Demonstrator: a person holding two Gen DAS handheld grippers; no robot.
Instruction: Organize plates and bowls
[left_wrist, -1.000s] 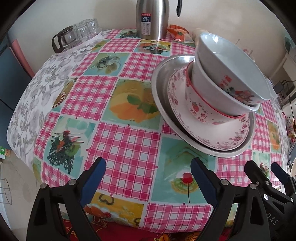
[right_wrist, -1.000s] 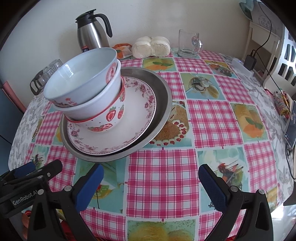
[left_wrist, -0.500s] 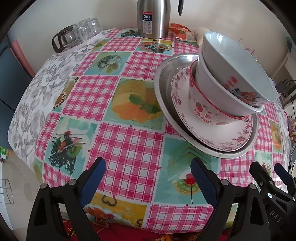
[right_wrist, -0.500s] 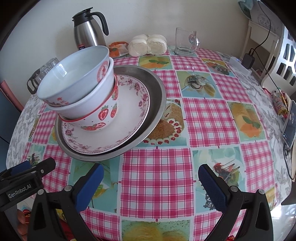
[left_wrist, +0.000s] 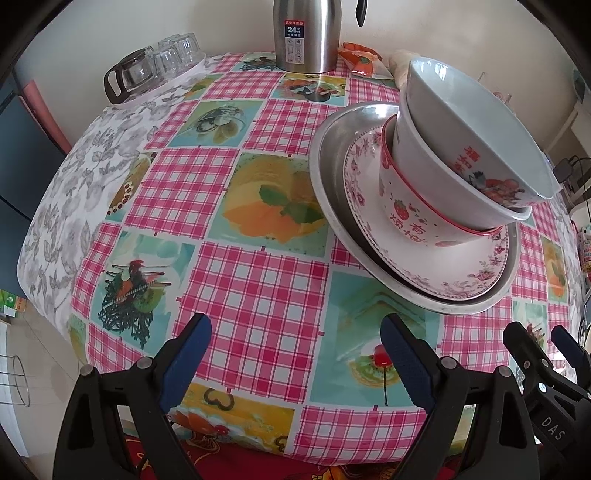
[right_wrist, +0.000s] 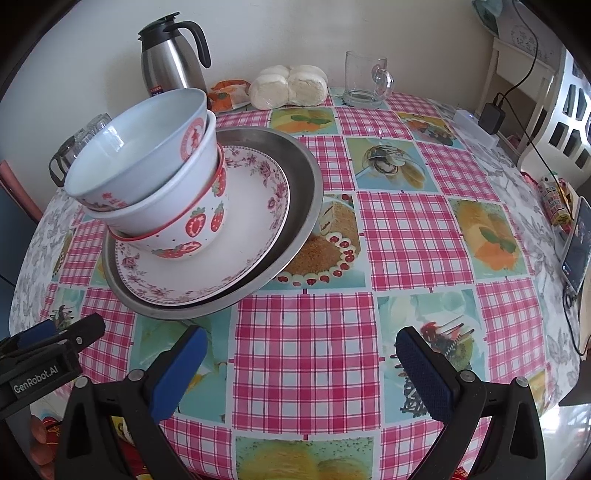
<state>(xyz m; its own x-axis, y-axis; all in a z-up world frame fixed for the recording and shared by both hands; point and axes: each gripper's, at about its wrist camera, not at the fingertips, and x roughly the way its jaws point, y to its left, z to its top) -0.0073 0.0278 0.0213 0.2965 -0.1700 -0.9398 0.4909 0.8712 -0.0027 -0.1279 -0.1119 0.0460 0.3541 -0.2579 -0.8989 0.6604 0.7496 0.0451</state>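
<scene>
1. The left tongs (left_wrist: 295, 354) hang over the near edge of the desk (left_wrist: 255, 291) with their blue pads apart and nothing between them; the right tongs (right_wrist: 299, 360) stand apart the same way, also empty.
2. Just beyond both, a steel plate (right_wrist: 295, 206) rests on the checked cloth and carries a floral plate (right_wrist: 243, 254).
3. On the floral plate sits a strawberry bowl (right_wrist: 199, 225), with a white bowl (right_wrist: 166, 199) nested in it and a pale blue bowl (right_wrist: 136, 158) on top, tilted; the bowls' inner bases are hidden by the stack.
4. Far side: a steel jug (right_wrist: 173, 62), its top cut off in the left view, an orange packet (right_wrist: 227, 94), partly hidden behind the bowls, two white buns (right_wrist: 288, 90) and a glass mug (right_wrist: 364, 79).
5. Glass cups (left_wrist: 159, 68) at the far left edge are hard to count.
</scene>
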